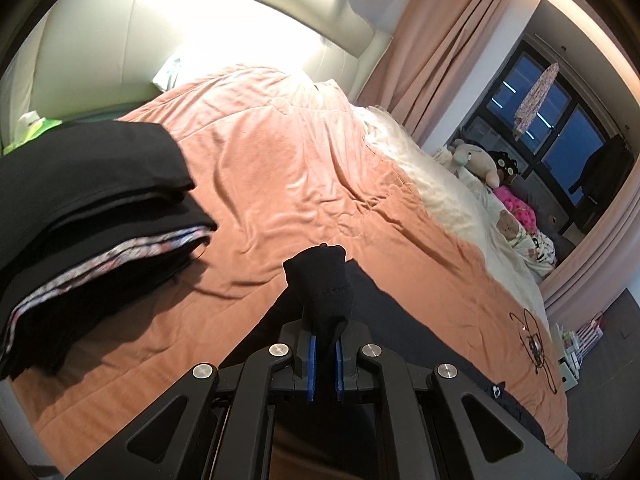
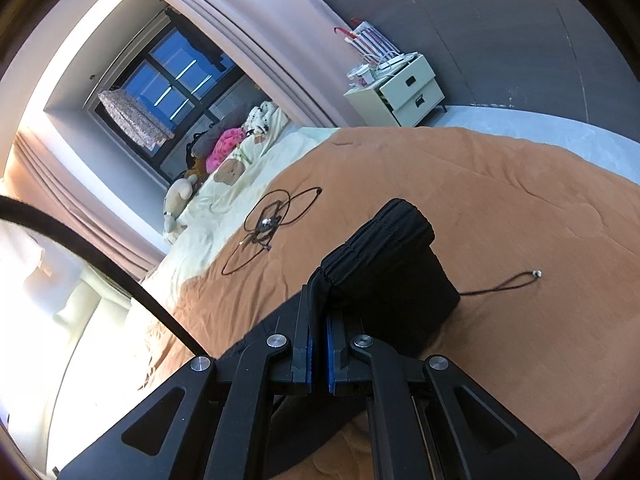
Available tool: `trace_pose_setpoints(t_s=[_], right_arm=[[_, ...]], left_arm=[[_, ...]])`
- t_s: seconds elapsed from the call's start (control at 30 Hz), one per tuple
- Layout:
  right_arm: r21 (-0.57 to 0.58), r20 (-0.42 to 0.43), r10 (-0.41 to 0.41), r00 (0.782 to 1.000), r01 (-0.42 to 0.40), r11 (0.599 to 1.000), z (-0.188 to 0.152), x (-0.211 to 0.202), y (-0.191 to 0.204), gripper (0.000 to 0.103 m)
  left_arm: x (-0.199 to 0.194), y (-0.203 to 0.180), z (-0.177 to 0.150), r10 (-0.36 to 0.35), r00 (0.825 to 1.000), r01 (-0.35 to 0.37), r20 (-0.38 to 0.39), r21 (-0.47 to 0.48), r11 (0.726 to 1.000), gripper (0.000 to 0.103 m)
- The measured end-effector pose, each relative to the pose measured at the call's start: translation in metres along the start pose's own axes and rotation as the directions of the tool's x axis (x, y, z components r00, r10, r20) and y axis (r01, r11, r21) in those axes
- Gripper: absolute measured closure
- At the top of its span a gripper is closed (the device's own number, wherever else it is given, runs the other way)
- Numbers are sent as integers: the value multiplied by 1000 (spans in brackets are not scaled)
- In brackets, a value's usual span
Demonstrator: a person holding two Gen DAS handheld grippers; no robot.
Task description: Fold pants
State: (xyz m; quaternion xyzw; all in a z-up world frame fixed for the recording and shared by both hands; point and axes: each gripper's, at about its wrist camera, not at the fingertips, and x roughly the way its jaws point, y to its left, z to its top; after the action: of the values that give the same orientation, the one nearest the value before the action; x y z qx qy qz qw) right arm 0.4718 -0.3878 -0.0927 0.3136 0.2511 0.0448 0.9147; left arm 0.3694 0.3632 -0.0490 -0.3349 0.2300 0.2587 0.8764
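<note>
Black pants point(image 1: 384, 308) lie on the orange bedspread point(image 1: 280, 168). My left gripper point(image 1: 325, 340) is shut on a bunched end of the black pants point(image 1: 320, 280), which sticks up between the blue pads. My right gripper point(image 2: 318, 332) is shut on the elastic waistband of the pants point(image 2: 384, 252), which is lifted off the orange bedspread point(image 2: 500, 208). A thin black drawstring point(image 2: 504, 282) trails from the waistband to the right.
A stack of folded dark clothes point(image 1: 92, 208) sits at the left of the bed. A tangled black cable point(image 2: 272, 224) lies on the bedspread, also in the left wrist view point(image 1: 532, 344). Stuffed toys point(image 1: 480, 160) lie along the cream sheet. A white nightstand point(image 2: 404, 92) stands past the bed.
</note>
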Motion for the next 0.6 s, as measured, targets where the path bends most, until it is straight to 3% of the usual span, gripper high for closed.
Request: trace_pose_setpoints(t_s=[0.6], right_arm=[[-25,-36,-98,995,97,995,37,113,50,101]], left_arm=[[133,-52,31,58,997,-55,-53,57,997,96]])
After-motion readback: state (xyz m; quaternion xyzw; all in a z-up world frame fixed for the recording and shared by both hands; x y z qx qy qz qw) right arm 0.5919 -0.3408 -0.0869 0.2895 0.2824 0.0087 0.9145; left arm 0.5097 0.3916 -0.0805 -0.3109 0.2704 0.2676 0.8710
